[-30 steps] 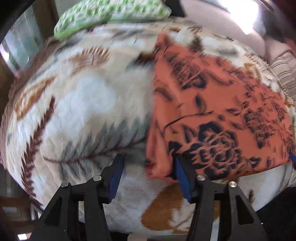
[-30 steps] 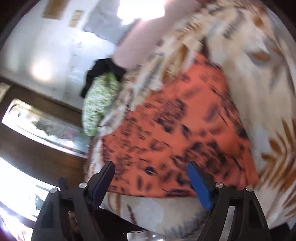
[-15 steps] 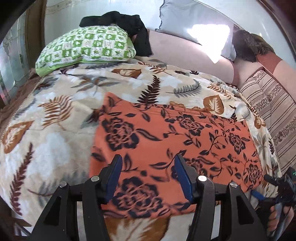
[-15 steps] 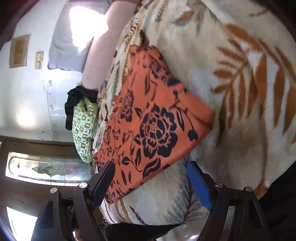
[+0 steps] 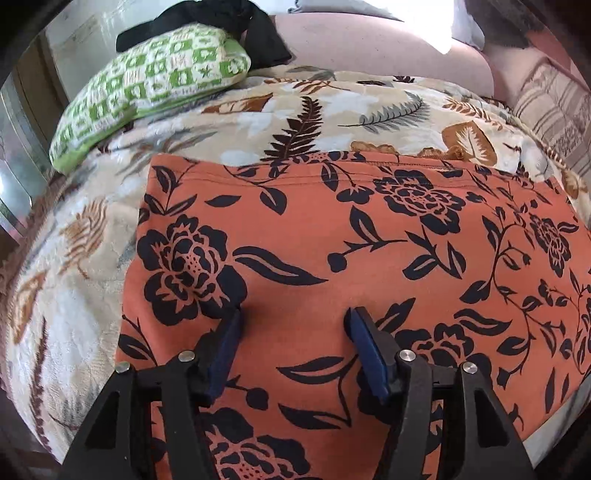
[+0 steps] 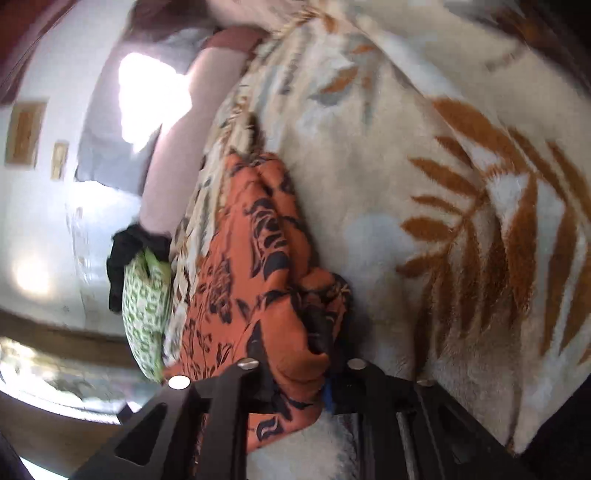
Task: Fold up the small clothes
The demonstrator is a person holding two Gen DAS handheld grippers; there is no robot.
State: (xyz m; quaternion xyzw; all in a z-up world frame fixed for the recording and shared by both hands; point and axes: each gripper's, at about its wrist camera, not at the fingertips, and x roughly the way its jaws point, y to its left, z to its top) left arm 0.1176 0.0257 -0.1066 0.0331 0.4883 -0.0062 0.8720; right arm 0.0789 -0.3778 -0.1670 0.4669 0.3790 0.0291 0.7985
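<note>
An orange garment with a black floral print point(image 5: 369, 258) is spread flat on a leaf-patterned blanket point(image 5: 74, 314), filling the centre and right of the left wrist view. Its stitched hem is seen along the upper edge, running across the middle of the frame. The left gripper point(image 5: 293, 332) is held above the lower part of the cloth with its blue-padded jaws apart and widening; nothing is caught between them, and whether the tips touch the fabric cannot be told. A green-and-white checked pillow point(image 5: 155, 88) is seen at the upper left of that frame, with a black cloth point(image 5: 221, 18) lying behind it against a pink cushion point(image 5: 369, 44).

In the right wrist view, the same garment point(image 6: 258, 258) is bunched into a ridge running from the centre down to the bottom middle of the frame. The right gripper point(image 6: 306, 373) is closing there, and a thick fold of the orange fabric is pinched between its jaws. The blanket point(image 6: 443, 184) fills the right side of the frame, and the pillow point(image 6: 144, 314) is seen at the lower left.
</note>
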